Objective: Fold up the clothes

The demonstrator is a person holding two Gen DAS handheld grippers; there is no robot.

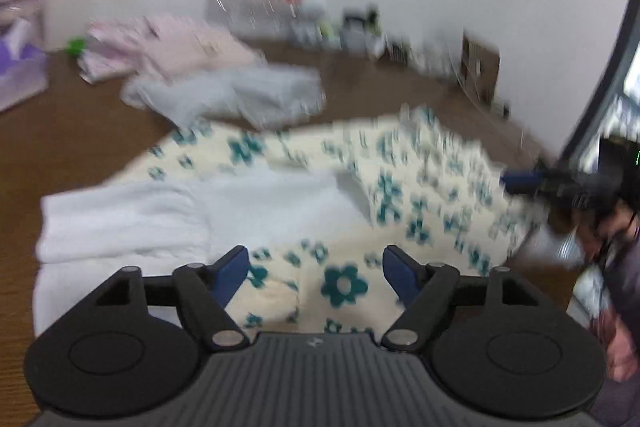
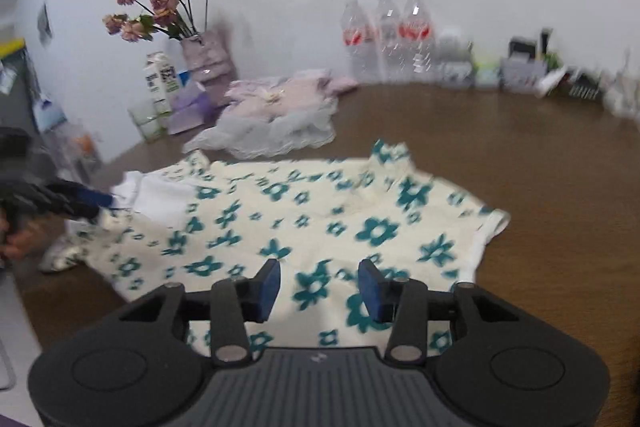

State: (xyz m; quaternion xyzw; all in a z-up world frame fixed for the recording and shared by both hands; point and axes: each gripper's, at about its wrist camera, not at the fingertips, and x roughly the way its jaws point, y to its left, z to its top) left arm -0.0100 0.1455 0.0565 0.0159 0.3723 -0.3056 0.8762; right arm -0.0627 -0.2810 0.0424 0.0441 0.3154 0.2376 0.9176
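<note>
A cream garment with teal flowers lies spread on the brown table. Its white part is at the left end. My right gripper hovers open over the near edge of the garment, with nothing between its fingers. In the left wrist view, which is blurred, my left gripper is open above the same garment, close to the white part. Each gripper shows in the other's view: the left one by the white end, the right one at the far right edge.
Folded pink clothes and a sheer pale cloth lie behind the garment. Water bottles, a vase of dried roses, a milk carton and small clutter line the wall. A purple tissue box stands far left.
</note>
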